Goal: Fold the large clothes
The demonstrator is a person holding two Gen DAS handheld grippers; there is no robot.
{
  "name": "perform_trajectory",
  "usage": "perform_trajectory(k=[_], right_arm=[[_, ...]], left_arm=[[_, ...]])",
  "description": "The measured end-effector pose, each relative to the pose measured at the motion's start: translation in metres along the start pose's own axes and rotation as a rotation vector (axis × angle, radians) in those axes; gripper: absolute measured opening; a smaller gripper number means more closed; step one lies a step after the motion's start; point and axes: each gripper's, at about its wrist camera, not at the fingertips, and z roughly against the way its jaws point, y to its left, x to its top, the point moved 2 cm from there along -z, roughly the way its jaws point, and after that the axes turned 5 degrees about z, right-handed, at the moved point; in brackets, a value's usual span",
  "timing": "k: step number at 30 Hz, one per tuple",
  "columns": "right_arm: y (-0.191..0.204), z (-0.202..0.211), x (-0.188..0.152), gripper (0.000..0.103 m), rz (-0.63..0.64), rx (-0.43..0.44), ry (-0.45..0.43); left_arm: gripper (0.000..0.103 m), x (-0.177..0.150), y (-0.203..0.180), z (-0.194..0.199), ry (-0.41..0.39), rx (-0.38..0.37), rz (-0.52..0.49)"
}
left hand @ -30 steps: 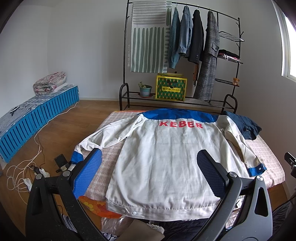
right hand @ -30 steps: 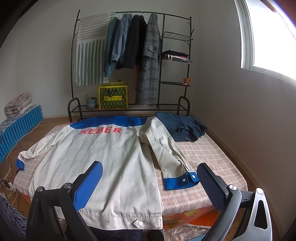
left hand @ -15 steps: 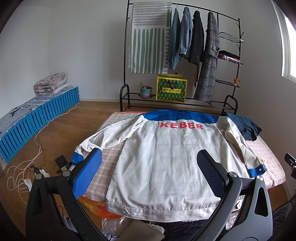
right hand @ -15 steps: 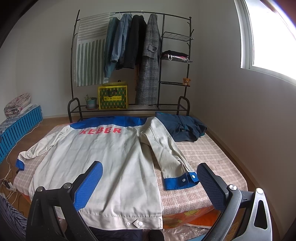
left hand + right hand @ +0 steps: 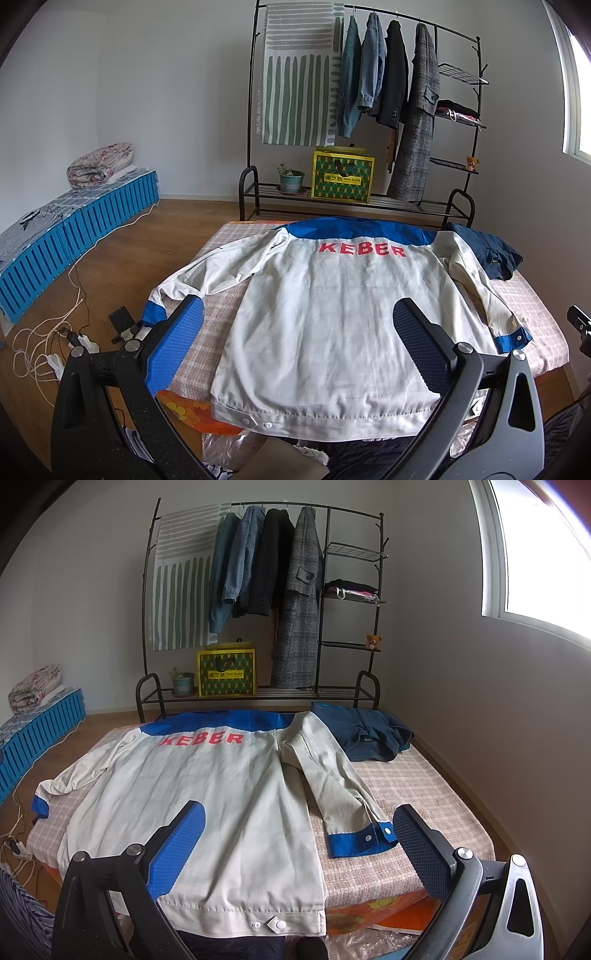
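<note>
One white jacket (image 5: 328,325) with a blue yoke and red lettering lies back-up and spread flat on the bed (image 5: 436,786), hem at the near edge, collar toward the far end. Its two sleeves differ in pose: the left sleeve (image 5: 207,273) angles outward, its blue cuff hanging near the bed's left edge; the right sleeve (image 5: 332,779) runs down beside the body, its blue cuff (image 5: 360,840) resting on the checked cover. The left gripper (image 5: 295,347) and right gripper (image 5: 295,842) each hover above the near hem with jaws wide apart, holding nothing and touching no cloth. One dark blue garment (image 5: 369,734) sits crumpled at the far right corner, just beside the right shoulder. Behind the bed stands one clothes rack (image 5: 369,110) carrying four hung garments and one striped cloth, with one yellow-green box (image 5: 342,179) and one potted plant (image 5: 291,179) on its lower shelf. Likely risks: pinching only the top layer of a sleeve would let the under layer lag and crease the fold; the left cuff, at the edge, could slide off the bed and drag the sleeve down; a fold swung across from the right could catch the blue garment; the hem, level with the near edge, could slip off if tugged nearward.
</note>
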Motion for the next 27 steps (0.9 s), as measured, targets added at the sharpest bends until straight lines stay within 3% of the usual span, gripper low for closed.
perform_trajectory(k=[27], right_arm=[[0.0089, -0.0031, 0.0026, 0.103, 0.003, 0.003, -0.004]], left_arm=[[0.103, -0.0018, 0.0041, -0.0004, 0.0, 0.005, 0.003]])
